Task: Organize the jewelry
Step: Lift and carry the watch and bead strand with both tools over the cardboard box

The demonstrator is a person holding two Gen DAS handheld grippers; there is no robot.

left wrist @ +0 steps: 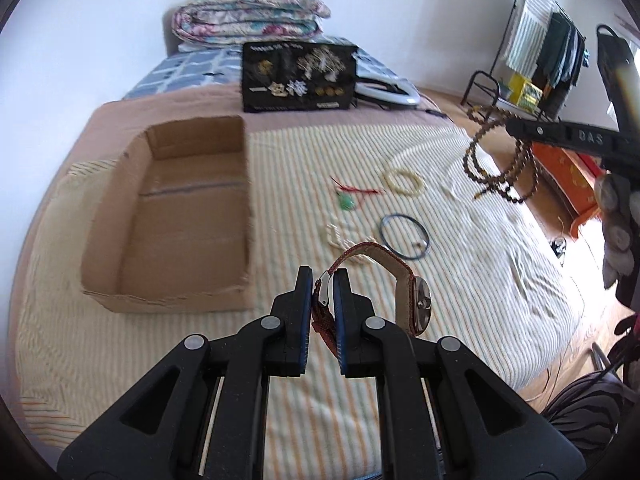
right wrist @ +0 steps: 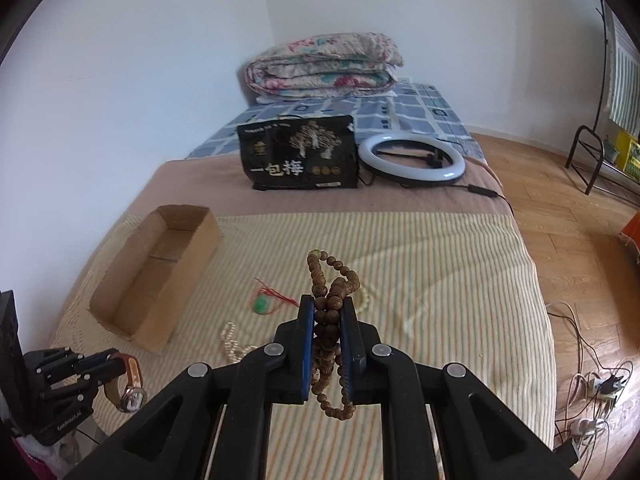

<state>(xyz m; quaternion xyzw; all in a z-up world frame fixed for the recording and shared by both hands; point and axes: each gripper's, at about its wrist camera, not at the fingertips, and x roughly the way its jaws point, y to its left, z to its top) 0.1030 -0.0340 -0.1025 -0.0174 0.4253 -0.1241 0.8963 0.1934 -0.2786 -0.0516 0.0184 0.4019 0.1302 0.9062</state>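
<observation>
My left gripper is shut on the red strap of a wristwatch and holds it above the striped blanket, right of the open cardboard box. My right gripper is shut on a string of brown wooden beads, which hangs from it in the left wrist view. On the blanket lie a green pendant on red cord, a cream bead bracelet, a dark thin bangle and a white pearl strand. The box looks empty.
A black printed bag and a ring light lie further back on the bed, with a folded floral quilt behind. The bed's right edge drops to a wooden floor with cables and a metal rack.
</observation>
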